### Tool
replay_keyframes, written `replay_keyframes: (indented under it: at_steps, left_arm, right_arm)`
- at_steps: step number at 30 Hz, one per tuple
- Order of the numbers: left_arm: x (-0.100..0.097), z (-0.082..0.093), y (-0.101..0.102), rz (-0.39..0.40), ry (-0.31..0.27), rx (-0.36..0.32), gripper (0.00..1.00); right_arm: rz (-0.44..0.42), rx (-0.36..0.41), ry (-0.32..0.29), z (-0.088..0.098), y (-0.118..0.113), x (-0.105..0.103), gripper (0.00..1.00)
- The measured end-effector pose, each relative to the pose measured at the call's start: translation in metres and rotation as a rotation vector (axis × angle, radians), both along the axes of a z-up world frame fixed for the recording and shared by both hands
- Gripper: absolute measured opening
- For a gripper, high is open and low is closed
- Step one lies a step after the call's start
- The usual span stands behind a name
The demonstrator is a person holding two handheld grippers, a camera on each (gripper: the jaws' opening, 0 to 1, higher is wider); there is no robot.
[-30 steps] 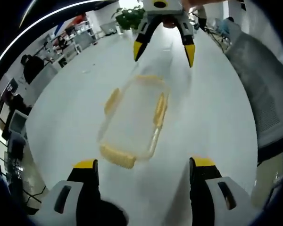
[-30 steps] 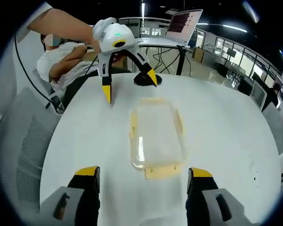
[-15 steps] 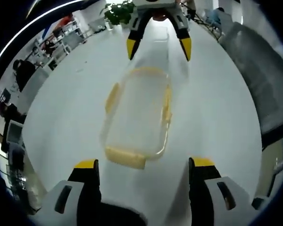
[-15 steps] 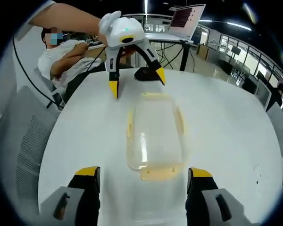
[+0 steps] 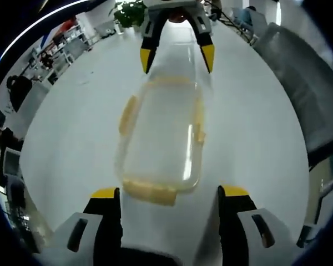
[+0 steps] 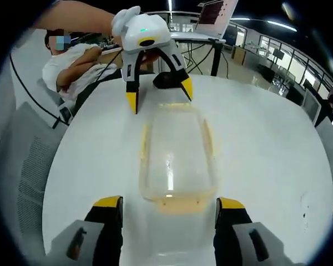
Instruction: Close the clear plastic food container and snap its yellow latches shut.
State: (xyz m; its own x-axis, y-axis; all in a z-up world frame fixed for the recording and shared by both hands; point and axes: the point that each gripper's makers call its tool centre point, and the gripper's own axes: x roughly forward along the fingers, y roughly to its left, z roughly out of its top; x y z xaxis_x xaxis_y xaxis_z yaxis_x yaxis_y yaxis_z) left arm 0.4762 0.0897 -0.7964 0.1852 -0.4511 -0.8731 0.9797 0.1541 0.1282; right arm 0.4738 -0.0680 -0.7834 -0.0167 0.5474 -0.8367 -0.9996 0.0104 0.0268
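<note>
Both grippers are closing in on the container (image 5: 161, 138) from opposite ends, jaws spread wide. Uneven pushing on the yellow latches (image 5: 150, 191) risks sliding it across the desk (image 5: 72, 122).

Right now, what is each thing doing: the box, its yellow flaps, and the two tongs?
Box: flat on the table, lid on.
End flap: sticking out flat, looks not snapped yet.
Side flaps: cannot tell if snapped.
Left tongs: open, at one end of the box, holding nothing.
Right tongs: open, at the other end, holding nothing.
</note>
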Motion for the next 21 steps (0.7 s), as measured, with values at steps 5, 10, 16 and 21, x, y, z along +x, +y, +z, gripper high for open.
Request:
replay_keyframes:
  at_steps: [5,10,16,21]
  left_arm:
    - [0.002,0.0,0.0,-0.021,0.006,0.011,0.69]
    - [0.006,0.0,0.002,-0.036,0.015,0.023,0.63]
    - [0.008,-0.001,0.002,-0.052,0.02,0.031,0.57]
    - [0.008,-0.001,0.0,-0.083,0.026,0.033,0.54]
  right_arm:
    - [0.007,-0.017,0.002,-0.004,0.0,0.002,0.64]
    - [-0.008,-0.03,0.022,-0.008,-0.001,0.004,0.63]
    - [-0.002,-0.05,0.027,-0.013,0.001,0.005,0.6]
    - [0.012,-0.076,0.016,-0.019,-0.002,0.007,0.57]
